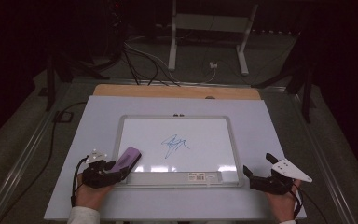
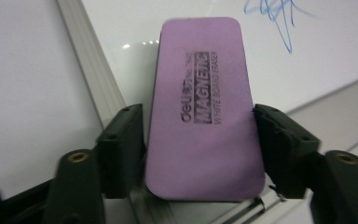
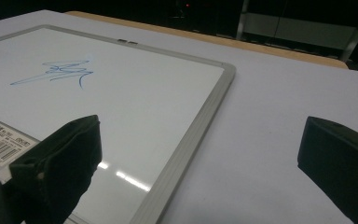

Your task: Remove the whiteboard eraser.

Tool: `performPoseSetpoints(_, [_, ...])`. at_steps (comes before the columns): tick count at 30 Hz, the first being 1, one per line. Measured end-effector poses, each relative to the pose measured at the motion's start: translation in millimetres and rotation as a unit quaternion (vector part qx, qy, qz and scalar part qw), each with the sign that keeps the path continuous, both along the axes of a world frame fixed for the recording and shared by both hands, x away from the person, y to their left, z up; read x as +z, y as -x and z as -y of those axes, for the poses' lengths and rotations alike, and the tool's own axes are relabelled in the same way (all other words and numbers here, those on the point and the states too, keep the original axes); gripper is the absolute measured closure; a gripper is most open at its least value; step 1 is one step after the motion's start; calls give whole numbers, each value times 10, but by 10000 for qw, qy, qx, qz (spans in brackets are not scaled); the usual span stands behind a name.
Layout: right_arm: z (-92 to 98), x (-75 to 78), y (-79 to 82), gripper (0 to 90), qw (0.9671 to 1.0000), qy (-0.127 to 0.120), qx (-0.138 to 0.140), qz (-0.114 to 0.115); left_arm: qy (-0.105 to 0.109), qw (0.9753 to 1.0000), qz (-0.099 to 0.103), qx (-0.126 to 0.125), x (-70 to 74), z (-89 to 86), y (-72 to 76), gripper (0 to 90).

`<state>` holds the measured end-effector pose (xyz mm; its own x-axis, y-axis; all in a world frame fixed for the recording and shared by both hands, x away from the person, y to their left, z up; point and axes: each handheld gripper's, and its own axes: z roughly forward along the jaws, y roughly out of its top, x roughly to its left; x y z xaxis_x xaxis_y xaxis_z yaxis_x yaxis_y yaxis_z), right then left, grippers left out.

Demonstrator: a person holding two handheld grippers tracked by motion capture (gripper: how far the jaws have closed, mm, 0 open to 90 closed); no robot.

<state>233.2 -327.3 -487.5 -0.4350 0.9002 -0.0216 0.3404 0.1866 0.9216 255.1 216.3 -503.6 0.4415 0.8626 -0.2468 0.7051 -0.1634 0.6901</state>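
The left tongs are clenched on the purple eraser, poised over the whiteboard's near-left corner; the right tongs rest released beside its right edge on the desk. The eraser seems gripped and ready, so the next move calls for sweeping forward-right across the blue scribble, pressed flat.

The eraser has a matt purple top that looks like smooth foam or soft plastic, with black print. The whiteboard is glossy and smooth, throwing back light near its near edge; its frame looks like brushed grey metal or plastic. The table is matt and pale, with a wood strip at its far edge.
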Motion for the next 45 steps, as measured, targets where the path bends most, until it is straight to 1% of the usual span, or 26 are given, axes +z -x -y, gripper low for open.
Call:
performPoseSetpoints(1, [0, 0, 0, 0, 10000, -4, -3, 0, -38, 10000, 15, -29, 9, 4, 1, 411])
performPoseSetpoints(4, [-1, 1, 1, 0, 10000, -2, -4, 3, -149, 9998, 143, -86, 47, 17, 18, 416])
performPoseSetpoints(7, [2, 1, 1, 0, 10000, -3, -5, 7, -148, 9996, 195, -104, 70, 15, 24, 417])
performPoseSetpoints(8, [1, 1, 1, 0, 10000, -6, -6, 7, -146, 9995, 246, -94, 92, 8, 26, 417])
performPoseSetpoints(15, [3, 1, 1, 0, 10000, -6, -15, 11, -163, 9990, 426, -7, 179, -52, 25, 417])
performPoseSetpoints(18, [2, 1, 2, 0, 10000, -6, -16, 10, -137, 9985, 528, 39, 217, -71, 21, 417])
performPoseSetpoints(21, [1, 2, 4, 0, 10000, -6, -19, 14, -145, 9980, 609, 25, 239, -81, 8, 417])
performPoseSetpoints(34, [7, 0, 1, 0, 10000, -18, -23, 13, -188, 9966, 798, -94, 351, -36, -71, 417])
performPoseSetpoints(41, [7, 0, 0, 0, 10000, -18, -27, 11, -164, 9962, 842, -157, 380, -23, -112, 418])
performPoseSetpoints(45, [7, 0, -1, 0, 10000, -16, -25, 10, -159, 9957, 880, -232, 398, -6, -147, 417])
